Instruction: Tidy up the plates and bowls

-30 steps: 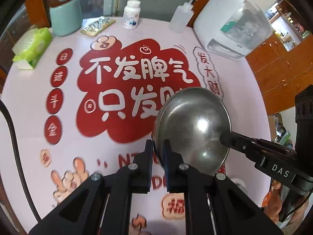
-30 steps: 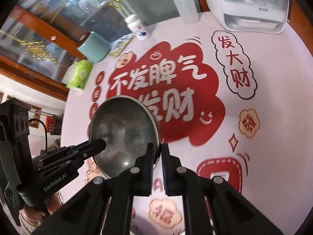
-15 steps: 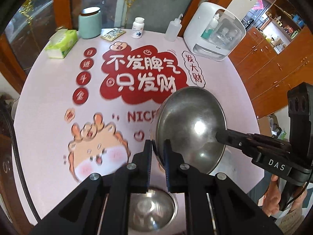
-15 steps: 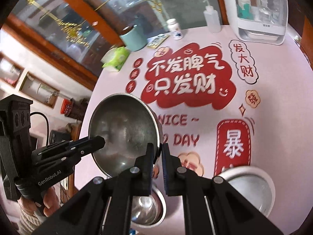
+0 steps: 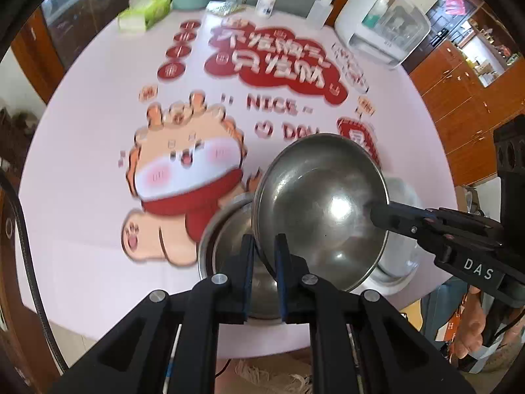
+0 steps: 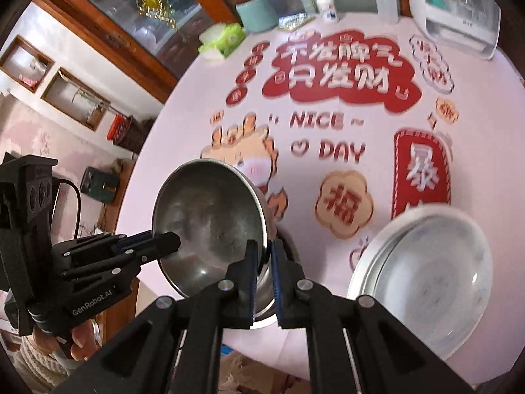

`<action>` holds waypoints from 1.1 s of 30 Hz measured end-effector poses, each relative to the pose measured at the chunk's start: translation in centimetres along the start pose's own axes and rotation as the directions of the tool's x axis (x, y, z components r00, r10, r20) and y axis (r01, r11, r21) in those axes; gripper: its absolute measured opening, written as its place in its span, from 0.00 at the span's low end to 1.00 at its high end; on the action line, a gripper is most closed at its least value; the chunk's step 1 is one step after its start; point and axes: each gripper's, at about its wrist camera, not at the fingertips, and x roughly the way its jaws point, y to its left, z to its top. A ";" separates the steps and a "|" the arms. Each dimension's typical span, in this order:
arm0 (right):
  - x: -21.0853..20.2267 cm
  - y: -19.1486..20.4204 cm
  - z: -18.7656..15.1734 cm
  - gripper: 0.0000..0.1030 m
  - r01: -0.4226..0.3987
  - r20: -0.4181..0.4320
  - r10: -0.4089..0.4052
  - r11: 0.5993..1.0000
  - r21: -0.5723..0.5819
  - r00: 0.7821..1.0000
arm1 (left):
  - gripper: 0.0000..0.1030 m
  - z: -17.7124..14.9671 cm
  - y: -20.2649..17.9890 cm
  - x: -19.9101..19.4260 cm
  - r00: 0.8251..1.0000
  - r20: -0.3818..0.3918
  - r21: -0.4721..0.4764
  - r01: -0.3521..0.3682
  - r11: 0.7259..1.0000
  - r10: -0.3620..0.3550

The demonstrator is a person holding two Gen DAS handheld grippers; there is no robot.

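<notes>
Both claws grip one steel bowl [image 5: 320, 210] by its rim from opposite sides: the left claw [image 5: 264, 252] is clenched on the near-left edge, the right claw [image 6: 261, 256] on the opposite edge, so the bowl hangs tilted in the air over the near edge of the worktop [image 5: 82, 170]. Directly below it a second steel bowl [image 5: 226, 239] sits on the worktop, partly covered by the held one, and just beside that, toward the near right edge, rests a pale plate [image 6: 423, 275]. Judging from this, the task is at an early-to-middle stage: the held bowl looks about to be nested into the one beneath, and the plate is not yet stacked with anything; whether more dishes wait out of view cannot be told. The held bowl is thin, rounded and shallow, brushed metal with a dull grey sheen and a bright highlight near its centre; its rim is a fine rolled lip that the ribbed blue pads [image 5: 248, 262] pinch. The plate is smooth, glossy and wide with a raised rim, probably ceramic or enamel. The worktop is round, covered by a smooth pink printed sheet with red lettering and a cartoon figure.
</notes>
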 end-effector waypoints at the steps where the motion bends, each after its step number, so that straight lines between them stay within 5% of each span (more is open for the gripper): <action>1: 0.4 -0.1 -0.4 0.08 -0.002 -0.011 0.002 1.000 0.004 1.000 | 0.09 -0.5 0.2 0.4 1.000 -0.008 -0.007 -0.002 1.000 0.002; 10: 3.4 0.3 -2.4 0.08 0.030 -0.080 -0.032 0.999 -0.018 0.996 | 0.09 -3.5 1.0 3.5 0.997 -0.059 -0.035 -0.049 0.998 0.047; 25: 5.3 0.4 -2.6 0.11 0.044 -0.144 -0.049 0.998 -0.037 0.988 | 0.09 -3.5 1.9 4.5 0.995 -0.093 -0.049 -0.051 0.997 0.046; 33: 4.7 0.6 -2.8 0.14 0.062 -0.118 -0.068 0.997 -0.055 0.991 | 0.28 -3.3 1.7 3.3 0.996 -0.050 -0.037 -0.074 0.997 0.072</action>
